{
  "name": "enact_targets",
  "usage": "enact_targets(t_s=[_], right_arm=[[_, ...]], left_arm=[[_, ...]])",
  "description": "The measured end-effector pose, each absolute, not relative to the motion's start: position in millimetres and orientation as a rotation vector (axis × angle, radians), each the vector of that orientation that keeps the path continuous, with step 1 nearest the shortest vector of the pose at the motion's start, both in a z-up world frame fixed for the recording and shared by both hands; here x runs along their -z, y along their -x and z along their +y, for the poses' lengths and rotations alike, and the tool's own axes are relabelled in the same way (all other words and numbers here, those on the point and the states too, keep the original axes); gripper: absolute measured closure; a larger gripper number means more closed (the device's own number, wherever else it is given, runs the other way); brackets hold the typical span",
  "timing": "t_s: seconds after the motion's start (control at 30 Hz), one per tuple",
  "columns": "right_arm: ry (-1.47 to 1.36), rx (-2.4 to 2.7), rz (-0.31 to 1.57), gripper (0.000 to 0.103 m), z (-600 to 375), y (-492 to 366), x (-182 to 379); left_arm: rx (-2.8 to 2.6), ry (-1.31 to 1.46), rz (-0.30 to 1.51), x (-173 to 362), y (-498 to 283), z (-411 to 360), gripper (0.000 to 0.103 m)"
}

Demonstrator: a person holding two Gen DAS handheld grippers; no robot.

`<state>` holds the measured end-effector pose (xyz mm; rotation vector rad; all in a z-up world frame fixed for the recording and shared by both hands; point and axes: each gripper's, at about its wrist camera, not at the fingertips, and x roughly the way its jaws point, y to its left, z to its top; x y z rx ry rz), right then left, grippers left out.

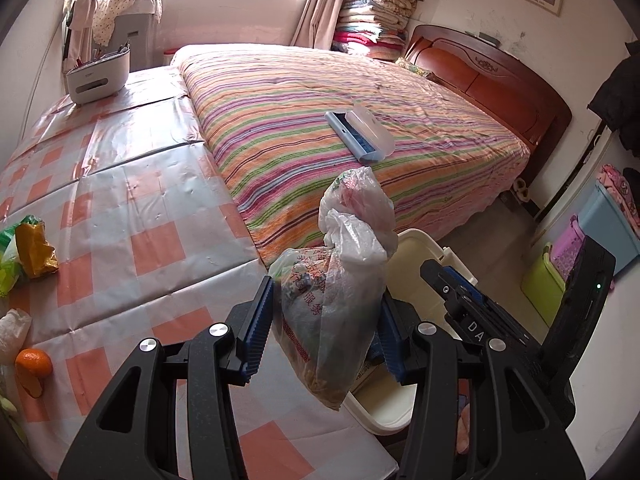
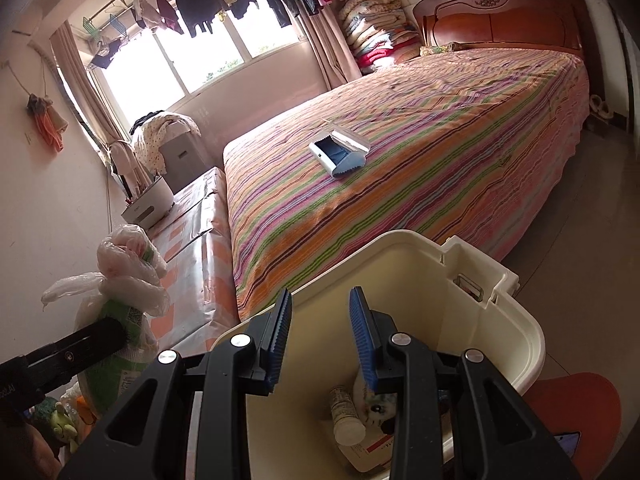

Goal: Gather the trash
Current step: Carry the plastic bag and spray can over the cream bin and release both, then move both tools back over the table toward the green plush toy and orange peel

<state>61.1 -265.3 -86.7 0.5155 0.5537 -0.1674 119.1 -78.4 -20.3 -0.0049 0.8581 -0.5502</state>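
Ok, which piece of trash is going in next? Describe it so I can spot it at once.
Start at the striped bed, then drop to the cream bin at its near corner. Right beside the bin's rim, the left gripper clamps a knotted clear plastic bag with red print. Unlike the yellow wrapper and orange on the checked table, it hangs in the air.

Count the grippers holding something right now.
1. The left gripper is shut on the knotted plastic bag beside the bin. The right gripper hangs over the bin with nothing between its jaws.
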Motion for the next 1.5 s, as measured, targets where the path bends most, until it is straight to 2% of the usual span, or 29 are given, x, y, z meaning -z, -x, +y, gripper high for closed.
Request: enact_targets(t_s=[0.5,0.9,0.97,1.03,1.13,1.5], right_arm=[[-0.671,0.246,0.385,0.073,-300.6,-35.0,77.0],[-0.689,0.257,0.357,0.073,-307.0,-31.2,75.7],[-0.691,0.261,0.351,0.073,-308.4,-29.4,75.7],[-0.694,0.262,0.350,0.073,-308.9,-28.5,76.3],[-0.693,0.261,0.351,0.073,-308.4,-29.1,75.9],[-0.665,0.246,0.366,0.073,-298.2,-34.9,74.7]], left_arm=[[0.625,-0.009,0.914,50.1,-116.5,-122.0,0.054],[0.654,-0.041,0.924,57.1,-110.9,-137.2,0.051],[0.652,-0.045,0.928,57.7,-110.6,-137.3,0.049],[0.649,-0.047,0.916,56.3,-108.7,-136.6,0.039],[0.638,-0.052,0.890,51.2,-106.9,-134.5,0.032],[0.601,-0.024,0.863,39.3,-108.2,-111.8,0.030]])
